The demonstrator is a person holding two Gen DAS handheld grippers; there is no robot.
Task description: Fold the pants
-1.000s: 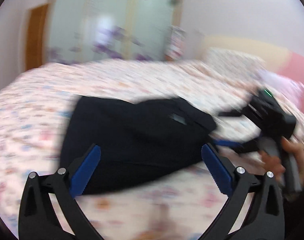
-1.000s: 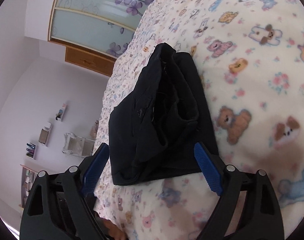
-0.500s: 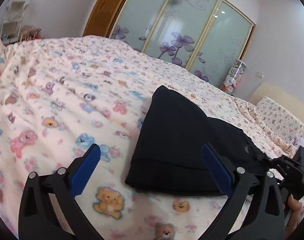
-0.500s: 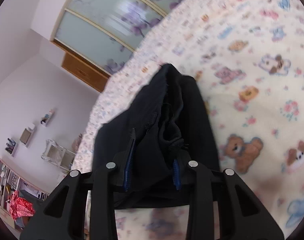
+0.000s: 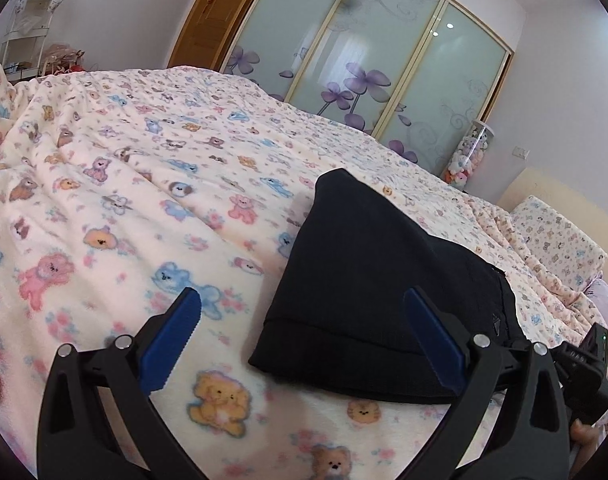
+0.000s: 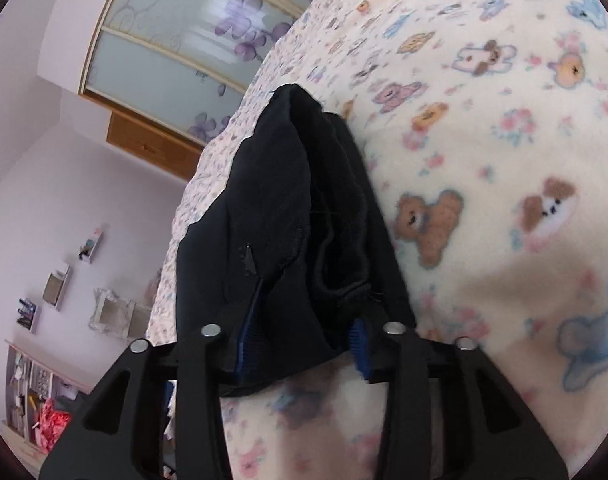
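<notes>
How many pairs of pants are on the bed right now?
1: folded black pants lie on the teddy-bear blanket, ahead of the left gripper; more may lie out of view.

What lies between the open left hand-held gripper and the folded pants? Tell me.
Only bare teddy-print blanket, seen in the left wrist view: the left hand-held gripper hovers open just short of the pants, touching nothing.
</notes>
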